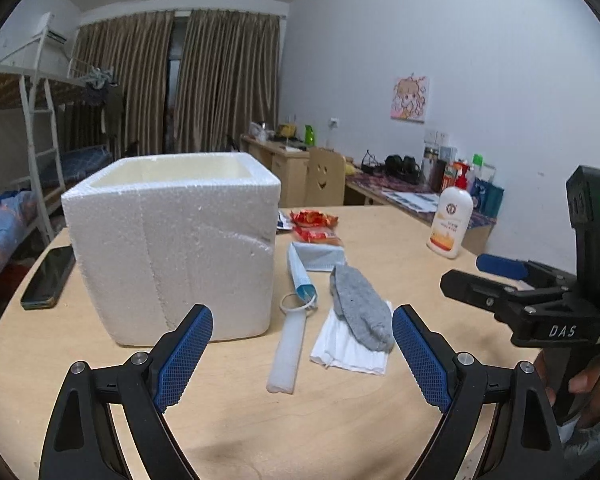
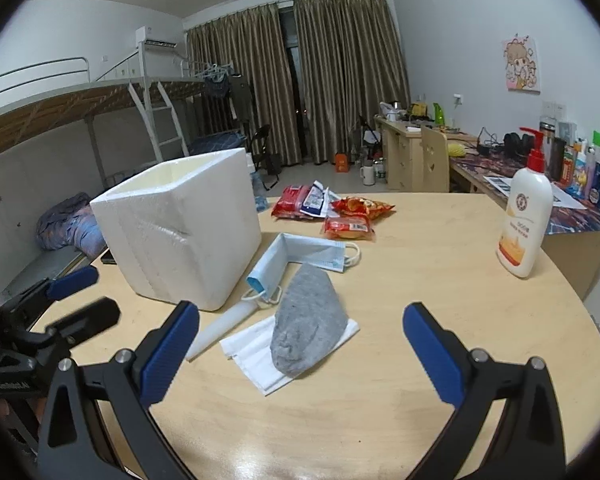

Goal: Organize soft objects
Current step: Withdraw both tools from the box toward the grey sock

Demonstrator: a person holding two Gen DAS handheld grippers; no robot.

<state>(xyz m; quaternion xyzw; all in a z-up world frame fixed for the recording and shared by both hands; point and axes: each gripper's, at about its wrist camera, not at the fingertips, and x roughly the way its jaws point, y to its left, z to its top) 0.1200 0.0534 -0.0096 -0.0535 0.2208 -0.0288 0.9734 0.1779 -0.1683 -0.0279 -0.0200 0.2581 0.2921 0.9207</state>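
Note:
A grey sock (image 1: 360,310) (image 2: 308,324) lies on a white folded mask (image 1: 350,346) (image 2: 260,354) in the middle of the round wooden table (image 1: 400,248). A blue face mask (image 1: 314,258) (image 2: 312,254) lies just behind it, next to a white foam box (image 1: 172,248) (image 2: 184,232) that is open on top. A white rolled mask (image 1: 290,346) (image 2: 224,328) lies beside the box. My left gripper (image 1: 302,354) is open and empty, in front of the masks. My right gripper (image 2: 300,354) is open and empty, near the sock; it also shows in the left wrist view (image 1: 476,274).
Red snack packets (image 1: 314,226) (image 2: 340,212) lie at the far side of the table. A white lotion bottle (image 1: 450,222) (image 2: 524,224) stands at the right. A black phone (image 1: 48,278) lies left of the box. Bunk beds and desks stand beyond.

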